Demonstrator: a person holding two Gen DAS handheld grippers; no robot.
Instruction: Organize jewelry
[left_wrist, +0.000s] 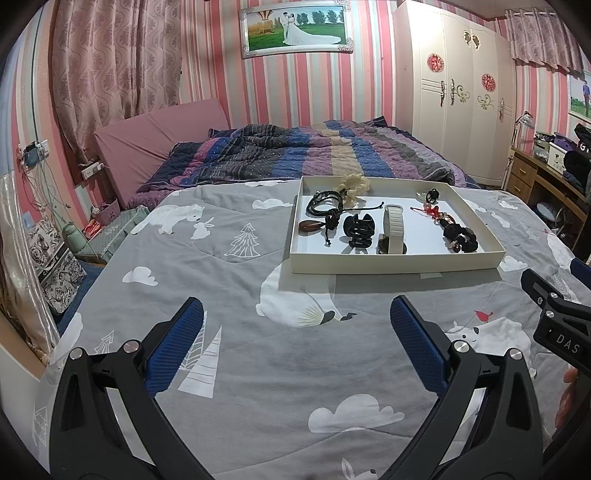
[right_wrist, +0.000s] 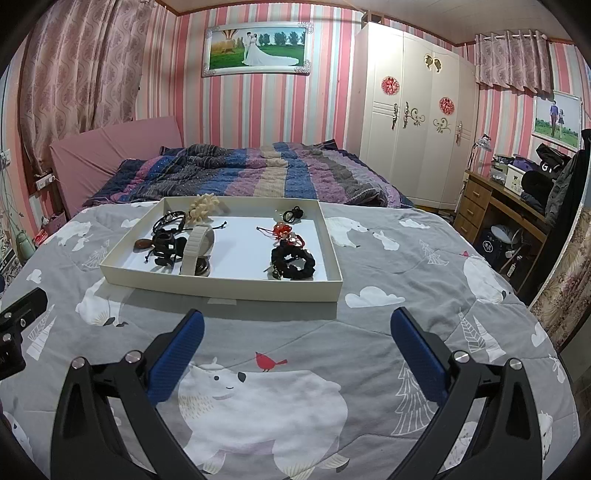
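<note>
Since both grippers hover low over the grey bear-print quilt (right_wrist: 295, 332) with jaws spread wide and empty, what matters is that the shallow white cardboard tray (right_wrist: 221, 286) lies straight ahead of them; its long axis runs crosswise. The right gripper (right_wrist: 297, 350) faces the tray's near wall more squarely — the left gripper (left_wrist: 297, 343) sits off to the tray's left. Inside lie a black claw hair clip (left_wrist: 357, 230), a cream watch band (left_wrist: 391, 229) and a black scrunchie (right_wrist: 293, 262); nothing stands between.

White tray (right_wrist: 221, 284) of jewelry on quilt (right_wrist: 369, 332) (gripper (right_wrist: 297, 332) spread, empty).
</note>
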